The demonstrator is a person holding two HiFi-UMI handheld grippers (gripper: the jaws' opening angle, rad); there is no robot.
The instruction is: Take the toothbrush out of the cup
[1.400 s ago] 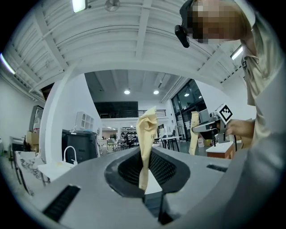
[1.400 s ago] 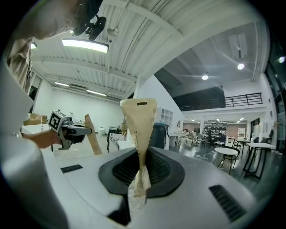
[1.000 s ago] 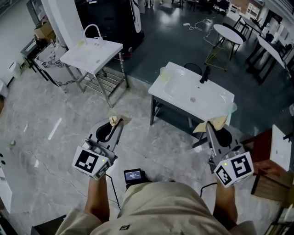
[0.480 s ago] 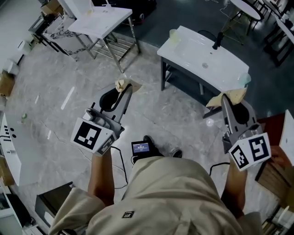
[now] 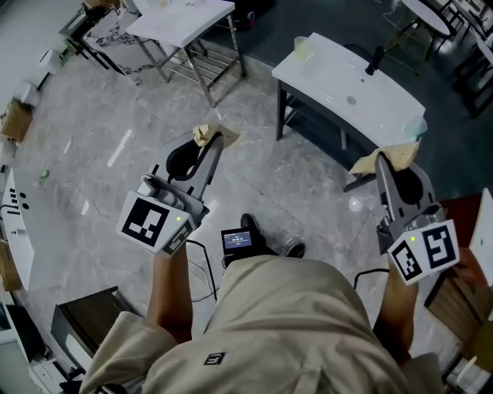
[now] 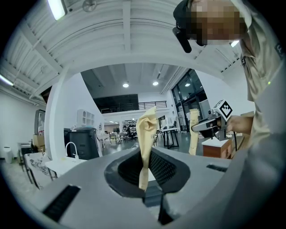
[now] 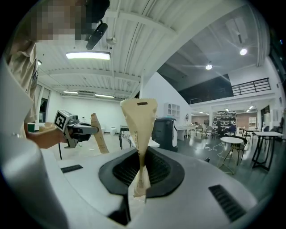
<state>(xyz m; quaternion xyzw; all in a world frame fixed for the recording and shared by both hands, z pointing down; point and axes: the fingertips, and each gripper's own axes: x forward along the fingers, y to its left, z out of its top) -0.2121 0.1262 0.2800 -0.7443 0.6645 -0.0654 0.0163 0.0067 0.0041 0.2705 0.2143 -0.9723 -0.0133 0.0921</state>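
Observation:
A white sink table with a black tap stands ahead on the grey floor. A pale green cup sits at its far left corner and a pale cup at its right end. I cannot make out a toothbrush. My left gripper is held level over the floor, short of the table, its tan-taped fingertips pressed together with nothing between them. My right gripper hangs near the table's right end, also shut and empty, its tan fingertips together. Each gripper view shows the other gripper alongside.
A second white basin on a metal frame stands at the upper left. A reddish-brown wooden unit is close on the right. Round tables and chairs fill the back. A small screen device hangs at the person's waist, with a cable.
The person has stepped forward; the sink table and the basin stand have slid up the head view. Both grippers travelled along with the body, still shut and empty.

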